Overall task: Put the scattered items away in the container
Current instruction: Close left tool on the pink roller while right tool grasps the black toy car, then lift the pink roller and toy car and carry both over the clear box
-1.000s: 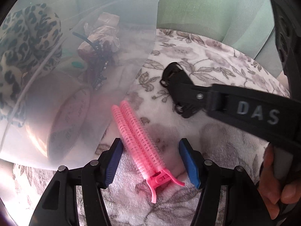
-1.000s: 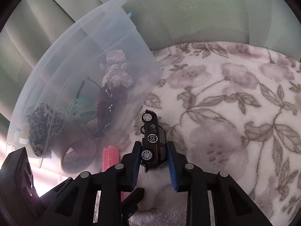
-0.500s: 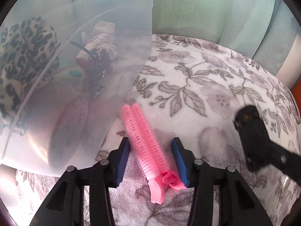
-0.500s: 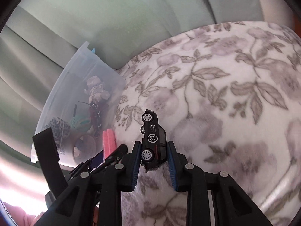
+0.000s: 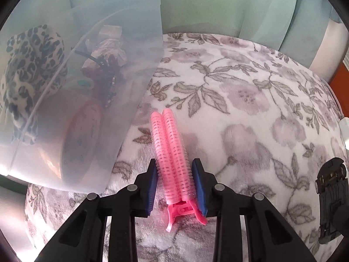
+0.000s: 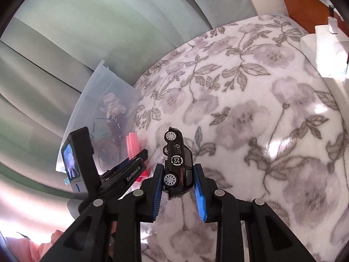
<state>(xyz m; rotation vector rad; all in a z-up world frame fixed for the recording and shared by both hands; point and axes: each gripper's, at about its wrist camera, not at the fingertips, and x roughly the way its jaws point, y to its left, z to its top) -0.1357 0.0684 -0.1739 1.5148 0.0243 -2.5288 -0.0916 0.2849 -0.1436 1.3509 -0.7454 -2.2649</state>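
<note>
My left gripper [image 5: 176, 185] is shut on a pink hair clip [image 5: 172, 155] that lies on the floral blanket [image 5: 250, 109], just right of the clear plastic container [image 5: 91, 87]. My right gripper [image 6: 178, 187] is shut on a black toy car [image 6: 177, 163] and holds it above the blanket. The car shows at the right edge of the left wrist view [image 5: 331, 200]. In the right wrist view the container [image 6: 104, 109], the pink clip [image 6: 133, 145] and the left gripper [image 6: 128, 170] sit to the left.
The container holds a leopard-print cloth [image 5: 28, 69], a tape roll [image 5: 80, 139], crumpled wrappers [image 5: 109, 50] and a dark hair accessory. Green cushions [image 5: 218, 6] stand behind the blanket. A white box [image 6: 322, 50] sits at the far right.
My left gripper's jaws have closed onto the pink clip. My right gripper has lifted the toy car and pulled away to the right of the container.
</note>
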